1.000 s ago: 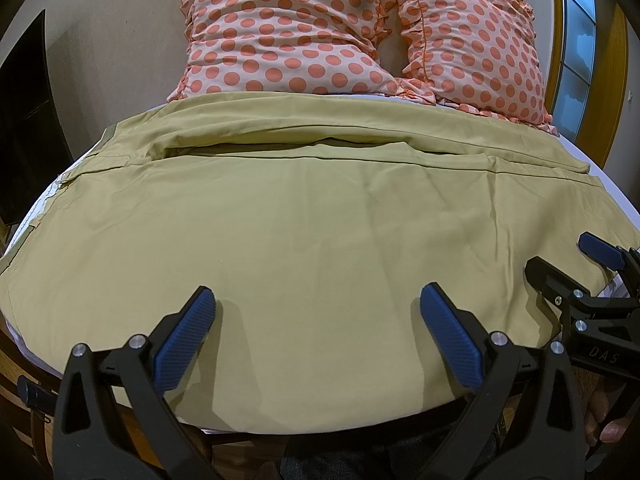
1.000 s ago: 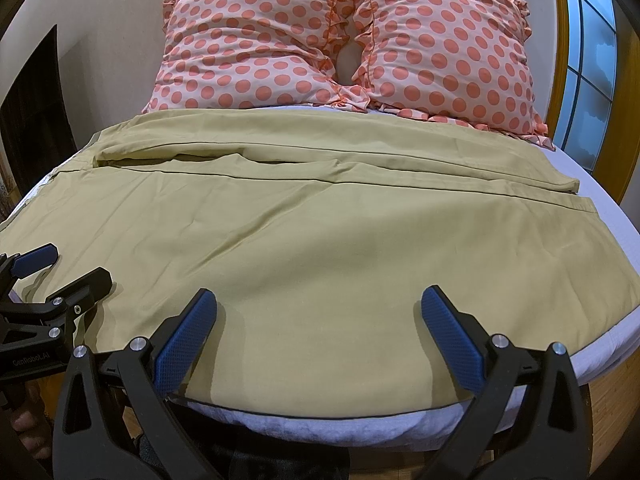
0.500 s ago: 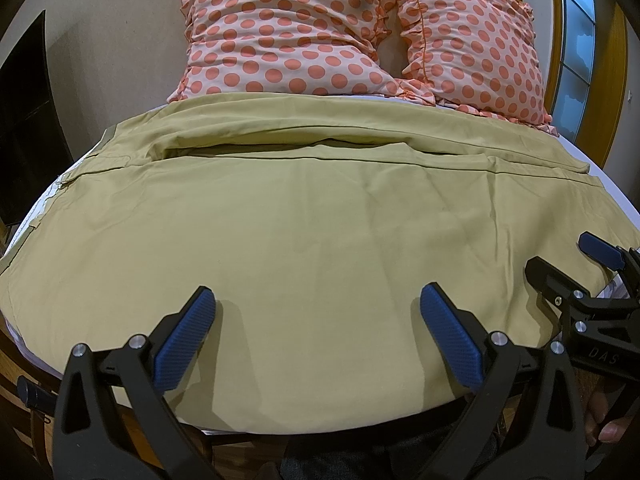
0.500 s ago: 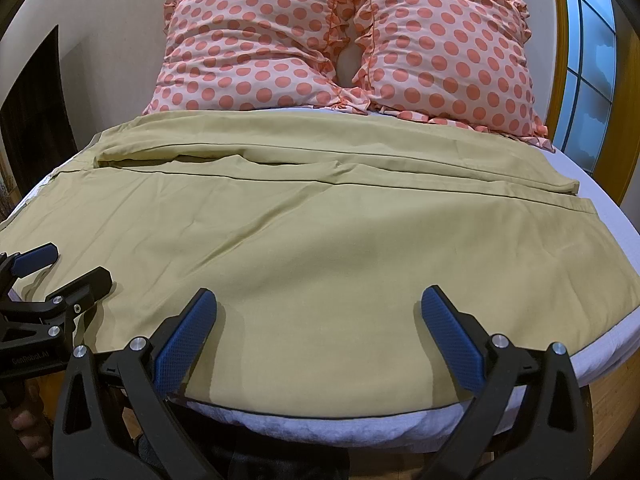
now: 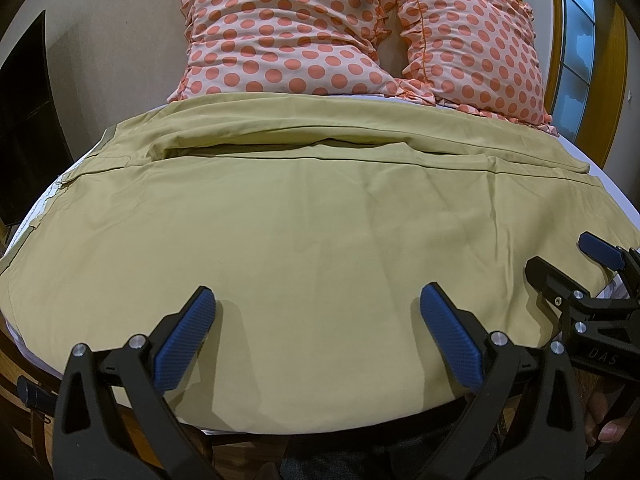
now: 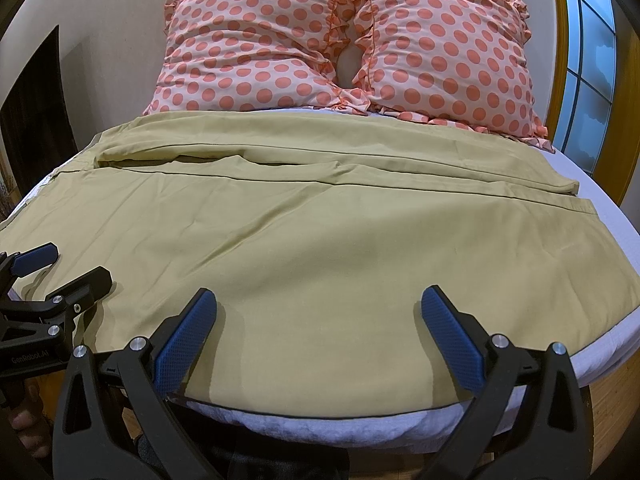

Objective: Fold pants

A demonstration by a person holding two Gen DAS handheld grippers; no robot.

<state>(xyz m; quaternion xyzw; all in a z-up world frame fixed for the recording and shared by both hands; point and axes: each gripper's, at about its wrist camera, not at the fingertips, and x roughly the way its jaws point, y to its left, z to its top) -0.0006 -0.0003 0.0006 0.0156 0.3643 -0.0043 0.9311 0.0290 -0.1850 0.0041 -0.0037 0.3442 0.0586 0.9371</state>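
Observation:
Olive-tan pants (image 5: 312, 216) lie spread flat and sideways across the bed, one leg near me and the other behind it; they also show in the right wrist view (image 6: 328, 240). My left gripper (image 5: 316, 332) is open and empty, hovering over the pants' near edge. My right gripper (image 6: 320, 332) is open and empty over the near edge further right. Each gripper shows in the other's view: the right one at the far right (image 5: 568, 264), the left one at the far left (image 6: 60, 268).
Two pink pillows with orange dots (image 5: 288, 36) (image 6: 444, 44) lean at the head of the bed. The white mattress (image 6: 608, 216) shows at the right and front edge. A window (image 6: 588, 60) with a wooden frame stands at the right; a dark shape (image 5: 20, 112) at the left.

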